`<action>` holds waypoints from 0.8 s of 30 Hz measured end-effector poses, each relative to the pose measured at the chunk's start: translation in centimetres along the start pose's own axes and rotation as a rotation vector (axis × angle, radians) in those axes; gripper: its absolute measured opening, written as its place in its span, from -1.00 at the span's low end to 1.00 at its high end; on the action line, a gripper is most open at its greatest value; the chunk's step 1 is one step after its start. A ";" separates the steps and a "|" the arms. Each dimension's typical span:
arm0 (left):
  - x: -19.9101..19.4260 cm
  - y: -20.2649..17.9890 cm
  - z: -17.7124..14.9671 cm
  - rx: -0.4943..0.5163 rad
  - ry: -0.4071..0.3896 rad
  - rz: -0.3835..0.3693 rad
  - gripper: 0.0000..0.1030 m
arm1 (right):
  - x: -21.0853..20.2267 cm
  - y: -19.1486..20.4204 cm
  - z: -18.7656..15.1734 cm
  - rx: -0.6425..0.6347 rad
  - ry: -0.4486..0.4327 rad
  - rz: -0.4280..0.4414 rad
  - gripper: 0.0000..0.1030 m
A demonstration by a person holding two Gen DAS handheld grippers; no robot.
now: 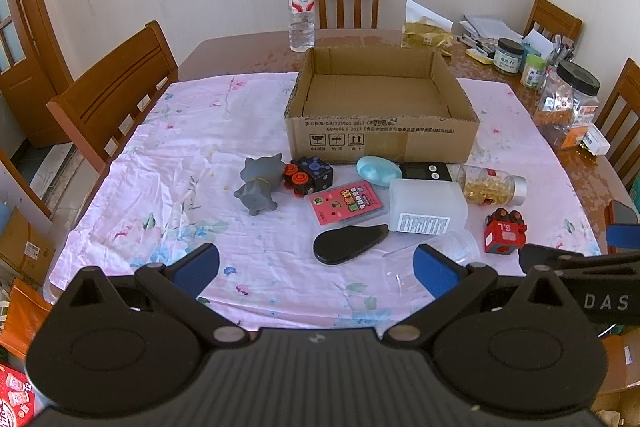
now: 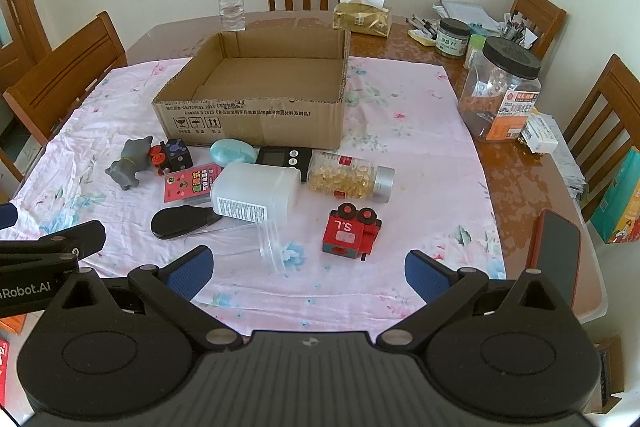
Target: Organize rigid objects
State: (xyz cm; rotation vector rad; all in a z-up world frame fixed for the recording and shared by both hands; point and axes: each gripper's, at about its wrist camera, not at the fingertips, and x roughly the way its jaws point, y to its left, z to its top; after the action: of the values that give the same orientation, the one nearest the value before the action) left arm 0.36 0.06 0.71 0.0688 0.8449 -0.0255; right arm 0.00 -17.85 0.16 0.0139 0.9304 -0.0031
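An empty cardboard box (image 1: 380, 135) (image 2: 256, 123) stands open on the pink cloth. In front of it lie a grey animal figure (image 1: 258, 183) (image 2: 128, 163), a black toy train (image 1: 308, 175), a pink card case (image 1: 346, 203), a black oval case (image 1: 348, 245) (image 2: 184, 221), a white jar (image 1: 428, 205) (image 2: 256, 191), a pill bottle (image 1: 492, 183) (image 2: 348, 177), a clear cup (image 2: 276, 243) and a red toy train (image 1: 504, 231) (image 2: 352, 231). My left gripper (image 1: 316, 269) and right gripper (image 2: 308, 269) are open and empty, near the table's front edge.
A water bottle (image 1: 301, 15) stands behind the box. Jars (image 2: 500, 87), a tissue pack (image 2: 362, 15) and stationery crowd the back right. A phone (image 2: 556, 255) lies at the right edge. Wooden chairs (image 1: 116, 95) surround the table.
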 end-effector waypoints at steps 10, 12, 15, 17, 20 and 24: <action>-0.3 -0.3 0.2 0.002 -0.009 0.006 0.99 | -0.1 -0.1 0.1 -0.007 -0.008 0.001 1.00; -0.4 -0.3 0.2 0.001 -0.009 0.005 0.99 | -0.2 0.0 0.1 -0.010 -0.010 -0.001 1.00; -0.4 -0.3 0.2 -0.001 -0.010 0.007 0.99 | -0.2 0.1 0.1 -0.011 -0.014 -0.001 1.00; -0.5 -0.3 0.1 -0.001 -0.012 0.007 0.99 | -0.3 0.0 0.1 -0.012 -0.016 -0.001 1.00; -0.5 -0.3 0.1 -0.003 -0.012 0.007 0.99 | -0.3 0.1 0.1 -0.015 -0.020 -0.001 1.00; -0.5 -0.2 0.1 -0.003 -0.012 0.007 0.99 | -0.4 0.1 0.1 -0.018 -0.024 0.002 1.00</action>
State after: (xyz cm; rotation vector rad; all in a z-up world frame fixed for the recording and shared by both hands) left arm 0.08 -0.17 1.16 0.0686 0.8331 -0.0178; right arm -0.15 -17.77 0.52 -0.0017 0.9059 0.0064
